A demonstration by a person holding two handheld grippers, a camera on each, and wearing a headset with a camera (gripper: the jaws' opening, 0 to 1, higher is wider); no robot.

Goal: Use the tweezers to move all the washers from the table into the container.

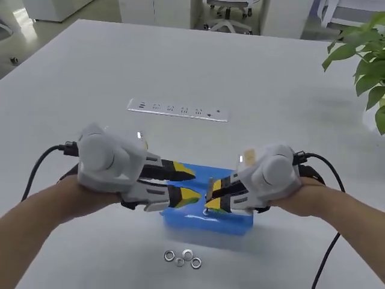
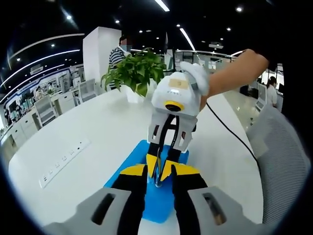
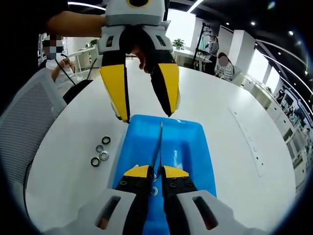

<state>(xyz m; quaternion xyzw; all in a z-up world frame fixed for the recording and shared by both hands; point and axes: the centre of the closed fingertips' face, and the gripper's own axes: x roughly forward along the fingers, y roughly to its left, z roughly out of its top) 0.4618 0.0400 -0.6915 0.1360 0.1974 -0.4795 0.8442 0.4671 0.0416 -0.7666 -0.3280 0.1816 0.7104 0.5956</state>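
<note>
Above the blue container (image 3: pixel 190 147), the right gripper (image 3: pixel 155 172) pinches the tweezers (image 3: pixel 158 147), and the left gripper (image 3: pixel 146 115) is spread. The washers (image 1: pixel 182 257) lie just beside the container, towards the person. The left should probably steady the tweezers first.

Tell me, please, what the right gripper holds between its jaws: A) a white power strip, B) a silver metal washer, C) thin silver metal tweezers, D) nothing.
C: the right gripper is shut on the thin silver metal tweezers, which point forward over the blue rectangular plastic container.
</note>
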